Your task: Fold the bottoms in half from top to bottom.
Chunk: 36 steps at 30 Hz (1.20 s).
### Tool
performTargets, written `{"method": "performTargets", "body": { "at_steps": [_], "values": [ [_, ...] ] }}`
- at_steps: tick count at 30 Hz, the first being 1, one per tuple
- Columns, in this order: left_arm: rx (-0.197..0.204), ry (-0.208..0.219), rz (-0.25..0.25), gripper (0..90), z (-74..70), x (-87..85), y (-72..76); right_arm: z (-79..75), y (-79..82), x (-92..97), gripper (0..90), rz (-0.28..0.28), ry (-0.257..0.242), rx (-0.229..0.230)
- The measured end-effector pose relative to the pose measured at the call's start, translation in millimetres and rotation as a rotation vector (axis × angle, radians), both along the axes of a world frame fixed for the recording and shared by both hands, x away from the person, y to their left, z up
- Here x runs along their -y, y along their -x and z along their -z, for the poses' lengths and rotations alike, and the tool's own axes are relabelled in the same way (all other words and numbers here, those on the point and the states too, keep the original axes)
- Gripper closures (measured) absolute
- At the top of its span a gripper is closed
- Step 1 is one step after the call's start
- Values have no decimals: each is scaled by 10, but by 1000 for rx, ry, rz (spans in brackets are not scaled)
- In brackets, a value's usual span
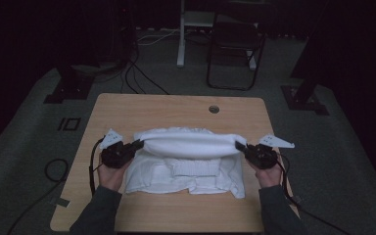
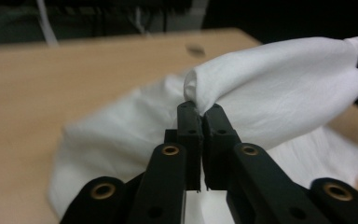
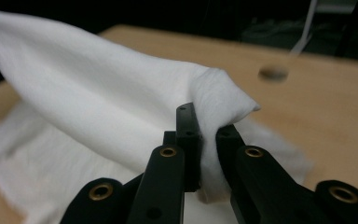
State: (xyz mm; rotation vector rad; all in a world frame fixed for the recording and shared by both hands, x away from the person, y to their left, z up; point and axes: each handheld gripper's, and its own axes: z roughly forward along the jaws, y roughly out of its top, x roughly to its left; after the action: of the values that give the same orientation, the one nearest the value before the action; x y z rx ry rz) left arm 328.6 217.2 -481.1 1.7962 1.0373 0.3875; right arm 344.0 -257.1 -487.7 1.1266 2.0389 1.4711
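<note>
White cloth [image 1: 183, 161], a soft garment with a ribbed band across its middle, lies at the centre of my wooden table [image 1: 176, 110], and I can read no label, brand or writing anywhere on it, nor on the table. My left gripper [image 1: 138, 144] sits at about nine o'clock from the cloth's middle, its jaws clenched on a pinch of the fabric's left edge; in the left gripper view the two black jaws meet with a fold of the cloth [image 2: 270, 93] squeezed between their tips. My right gripper [image 1: 239, 146] is at about three o'clock, its jaws likewise clamped on the right edge, and the right gripper view shows the cloth [image 3: 121, 102] bunched between them. Between the two grips the upper layer is lifted off the table and stretched into a rounded ridge, while the rest of the garment rests flat below it, towards six o'clock. A small round hole [image 1: 214, 108] sits in the tabletop at roughly one o'clock from the cloth. Beyond the table, at twelve o'clock, a dark chair [image 1: 235, 49] stands on the grey floor, with black cables [image 1: 137, 78] trailing near it.
</note>
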Motion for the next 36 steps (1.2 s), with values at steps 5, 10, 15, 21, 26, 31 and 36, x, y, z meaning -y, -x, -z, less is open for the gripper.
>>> {"method": "performTargets", "body": {
  "at_steps": [5, 10, 15, 21, 26, 31, 36],
  "values": [
    [4, 23, -42, 560, -15, -34, -26, 265, 103, 36, 471, 14, -2, -74],
    [26, -17, 1, 591, -153, 262, -114, -23, 90, -120, 498, 15, -32, 2],
    [-12, -70, 48, 648, -54, 649, -238, -41, -37, -572, 622, -38, 58, 3],
    [-97, -181, 79, 738, 326, 844, -271, 271, -171, -837, 686, -22, 200, -77],
    [-135, -188, 85, 760, 521, 757, -130, 493, -22, -736, 681, -31, 226, -98],
    [-127, -240, 79, 759, 597, 743, -8, 563, 118, -614, 680, -14, 234, -115],
    [-117, -225, 76, 764, 719, 729, 14, 766, 125, -622, 690, -20, 244, -172]
  ]
}}
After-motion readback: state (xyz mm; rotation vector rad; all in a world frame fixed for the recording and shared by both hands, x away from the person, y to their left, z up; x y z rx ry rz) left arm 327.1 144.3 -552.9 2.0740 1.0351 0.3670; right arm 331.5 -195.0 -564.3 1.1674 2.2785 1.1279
